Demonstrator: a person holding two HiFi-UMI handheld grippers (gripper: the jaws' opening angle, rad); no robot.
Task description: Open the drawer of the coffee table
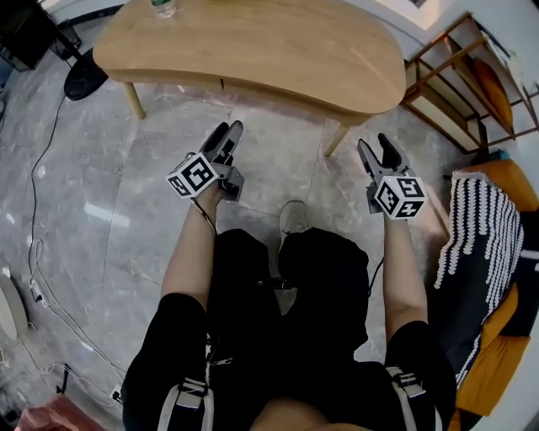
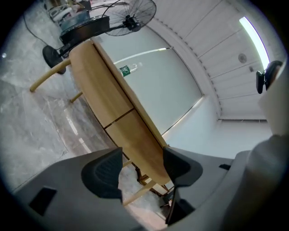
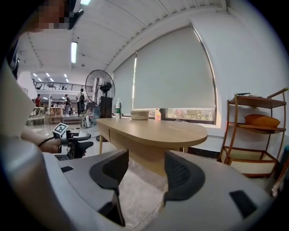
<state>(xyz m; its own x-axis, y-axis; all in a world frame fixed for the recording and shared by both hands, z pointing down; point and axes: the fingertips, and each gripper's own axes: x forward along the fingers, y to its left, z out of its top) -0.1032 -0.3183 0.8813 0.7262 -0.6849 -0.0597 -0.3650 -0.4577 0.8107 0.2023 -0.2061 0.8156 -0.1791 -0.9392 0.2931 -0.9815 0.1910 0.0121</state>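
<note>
The light wooden coffee table (image 1: 253,42) stands ahead of me on the marble floor. A thin seam (image 1: 221,82) in its front apron marks the drawer front. My left gripper (image 1: 226,139) hovers just short of that apron, open and empty. In the left gripper view the table (image 2: 131,131) appears tilted, with the seam (image 2: 119,118) beyond the open left gripper (image 2: 142,169). My right gripper (image 1: 378,153) is near the table's right end, open, holding nothing. The right gripper view shows the table (image 3: 153,128) past the open right gripper (image 3: 144,173), and the left gripper (image 3: 67,135) at left.
A bottle (image 1: 165,7) stands on the tabletop's far edge. A floor fan (image 1: 84,76) and cables (image 1: 38,168) are to the left. A wooden shelf (image 1: 459,84) and an orange chair with a striped throw (image 1: 476,244) are at right. The person's knees are below the grippers.
</note>
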